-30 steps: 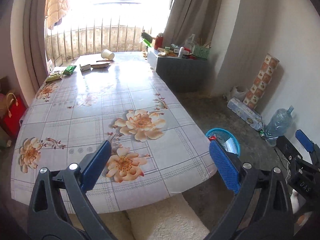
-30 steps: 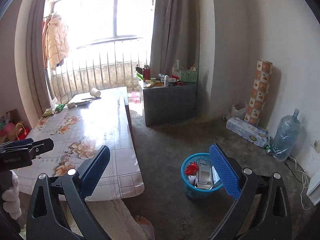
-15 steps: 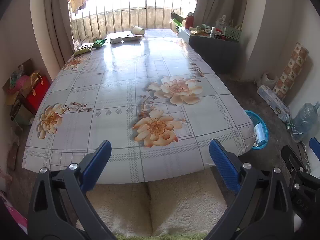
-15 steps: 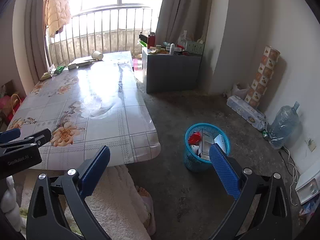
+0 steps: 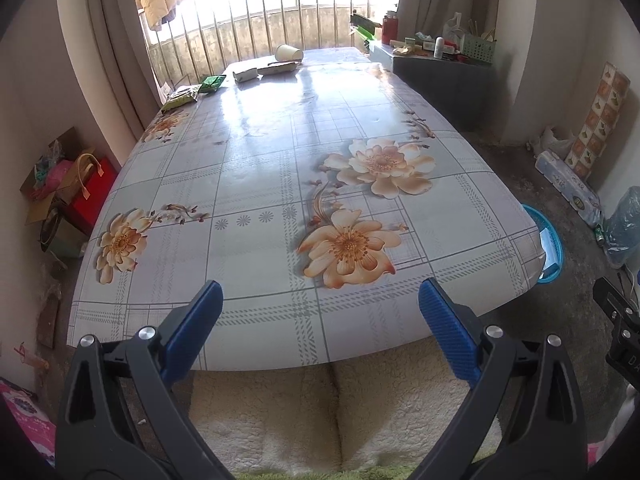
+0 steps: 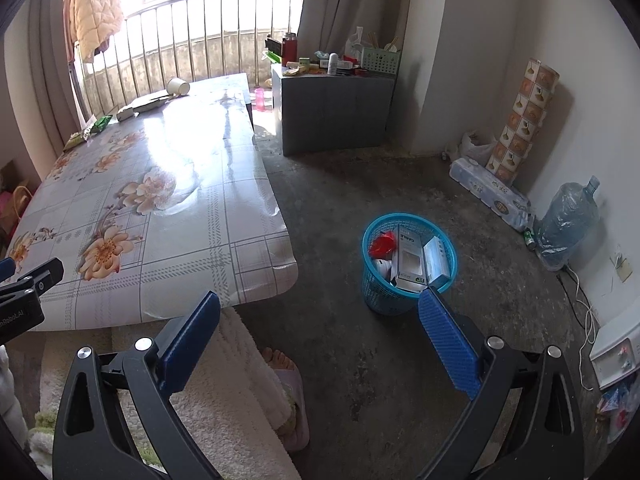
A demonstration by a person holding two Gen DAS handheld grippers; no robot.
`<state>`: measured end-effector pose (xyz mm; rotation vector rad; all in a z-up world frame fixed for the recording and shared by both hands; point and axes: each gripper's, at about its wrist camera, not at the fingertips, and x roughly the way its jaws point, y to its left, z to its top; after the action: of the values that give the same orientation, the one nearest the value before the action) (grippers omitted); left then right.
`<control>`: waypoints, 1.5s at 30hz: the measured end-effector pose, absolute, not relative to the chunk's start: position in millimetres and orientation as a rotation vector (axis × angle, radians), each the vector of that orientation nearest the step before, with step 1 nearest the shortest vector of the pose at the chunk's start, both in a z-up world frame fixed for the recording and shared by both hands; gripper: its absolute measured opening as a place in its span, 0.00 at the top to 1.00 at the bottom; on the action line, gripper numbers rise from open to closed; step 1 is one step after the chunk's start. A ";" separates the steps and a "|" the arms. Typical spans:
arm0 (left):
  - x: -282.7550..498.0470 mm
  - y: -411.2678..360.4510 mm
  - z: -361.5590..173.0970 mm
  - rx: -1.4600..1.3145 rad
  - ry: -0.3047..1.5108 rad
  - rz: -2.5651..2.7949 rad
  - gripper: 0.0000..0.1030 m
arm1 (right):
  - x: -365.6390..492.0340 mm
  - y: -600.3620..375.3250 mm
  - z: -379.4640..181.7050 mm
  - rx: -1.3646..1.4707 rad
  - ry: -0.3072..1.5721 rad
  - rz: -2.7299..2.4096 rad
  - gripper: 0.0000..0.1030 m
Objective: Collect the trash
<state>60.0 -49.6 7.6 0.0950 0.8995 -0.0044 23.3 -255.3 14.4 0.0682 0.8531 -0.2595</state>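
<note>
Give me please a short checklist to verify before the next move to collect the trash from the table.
1. Left gripper open and empty: ok.
2. Right gripper open and empty: ok.
3. Trash on the table in view, cup and wrappers at the far end: ok.
4. Trash close to either gripper: not ok, both are at the near end.
5. Basket upright on the floor: ok.
6. Room left in the basket: cannot tell, boxes already stick up.
</note>
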 end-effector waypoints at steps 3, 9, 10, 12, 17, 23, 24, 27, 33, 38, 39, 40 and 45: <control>61.1 -49.2 5.6 0.106 0.911 -0.003 0.08 | 26.8 -257.6 11.0 0.074 0.863 -0.258 0.06; 65.0 -56.2 0.7 0.125 0.934 -0.018 0.08 | 32.3 -261.9 5.6 0.079 0.878 -0.257 0.06; 65.3 -57.6 0.5 0.128 0.934 -0.019 0.08 | 32.5 -262.3 4.9 0.079 0.881 -0.258 0.06; 66.9 -59.6 -0.5 0.131 0.937 -0.021 0.08 | 33.7 -264.4 3.3 0.078 0.886 -0.260 0.06; 69.2 -65.8 -4.5 0.138 0.959 -0.034 0.08 | 34.7 -268.6 1.3 0.074 0.892 -0.271 0.06; 68.6 -71.9 -6.0 0.153 0.963 -0.044 0.08 | 35.7 -274.4 0.4 0.072 0.895 -0.284 0.06; 68.9 -72.5 -5.9 0.154 0.963 -0.044 0.08 | 35.8 -275.0 0.4 0.071 0.894 -0.285 0.06; 70.3 -73.6 -6.5 0.152 0.968 -0.045 0.08 | 35.8 -276.2 0.3 0.071 0.894 -0.287 0.06; 70.3 -75.6 -7.4 0.155 0.974 -0.048 0.08 | 35.7 -277.0 0.5 0.067 0.895 -0.285 0.06; 70.6 -75.9 -8.5 0.154 0.975 -0.053 0.08 | 35.7 -277.0 0.7 0.067 0.894 -0.283 0.06; 70.5 -76.0 -8.6 0.153 0.976 -0.053 0.08 | 35.9 -277.5 0.8 0.066 0.894 -0.283 0.06; 70.4 -76.2 -8.6 0.152 0.976 -0.053 0.08 | 36.1 -277.6 0.9 0.065 0.893 -0.282 0.06; 70.5 -75.6 -8.7 0.152 0.976 -0.053 0.08 | 36.5 -276.5 1.2 0.062 0.892 -0.282 0.06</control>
<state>70.5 -75.6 -8.7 0.1519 0.9758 -0.0532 36.5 -276.5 1.2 0.0619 0.8917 -0.2818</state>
